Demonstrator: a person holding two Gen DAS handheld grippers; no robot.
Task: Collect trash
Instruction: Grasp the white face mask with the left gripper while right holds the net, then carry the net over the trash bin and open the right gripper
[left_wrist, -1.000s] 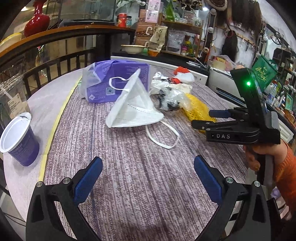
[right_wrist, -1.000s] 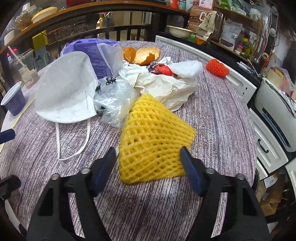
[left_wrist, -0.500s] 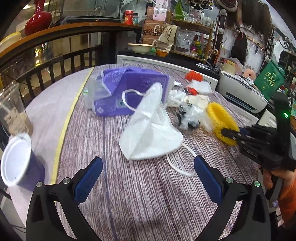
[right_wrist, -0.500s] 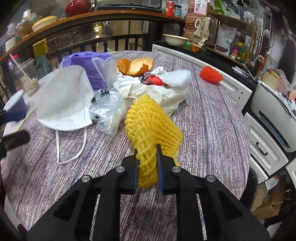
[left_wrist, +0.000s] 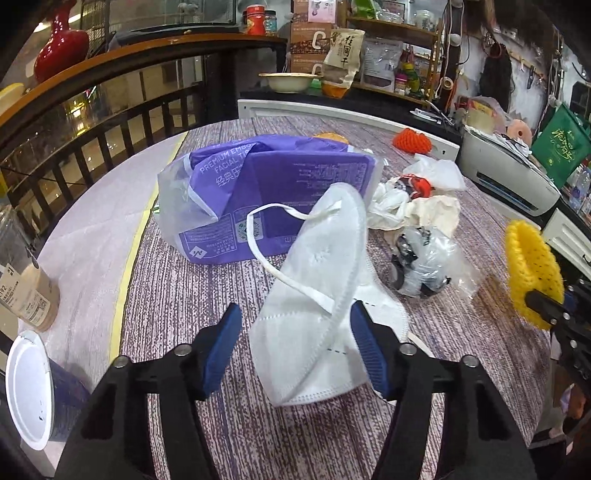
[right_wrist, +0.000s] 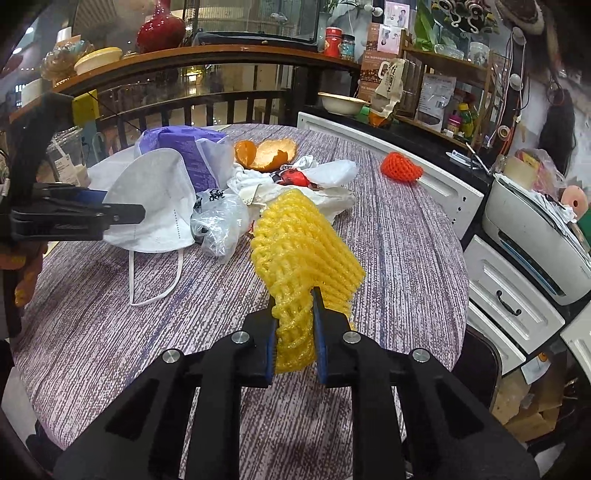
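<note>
Your right gripper (right_wrist: 294, 328) is clenched on the yellow net (right_wrist: 303, 251): its lower end is pinched flat between the blue pads, and the rest stands up and forward of the jaws, clear of the table (right_wrist: 388, 229). Your left gripper (left_wrist: 295, 347) is released, jaws partly apart, with the white mask (left_wrist: 317, 325) between the pads (left_wrist: 221, 350). Whether the pads touch the mask cannot be told.

The right view alone shows orange peel (right_wrist: 266, 153) beyond the jaws, behind the purple pack (right_wrist: 184, 144), and the mask's lower loop lying on the table left of your jaws. It also shows your left gripper from the side, its tips over the mask's near edge. The left view alone shows a white-rimmed cup (left_wrist: 29, 391) and a bottle (left_wrist: 29, 295) left of the jaws, off the cloth, and the pack's printed face ahead of the jaws. Both views show the red net (left_wrist: 412, 140), well beyond the jaws to the right, and the clear bag (left_wrist: 424, 258) just right of the mask.

Against one second ago: your right jaws then stood wide around the net as it lay flat; they have since shut and the net is off the table. Your left jaws were then wide and short of the mask; they have since narrowed and now flank it.

The net is a bright yellow foam mesh sleeve, folded and crushed at the grip. The mask is a white folded respirator, standing on its edge, one loop draped over its top.
</note>
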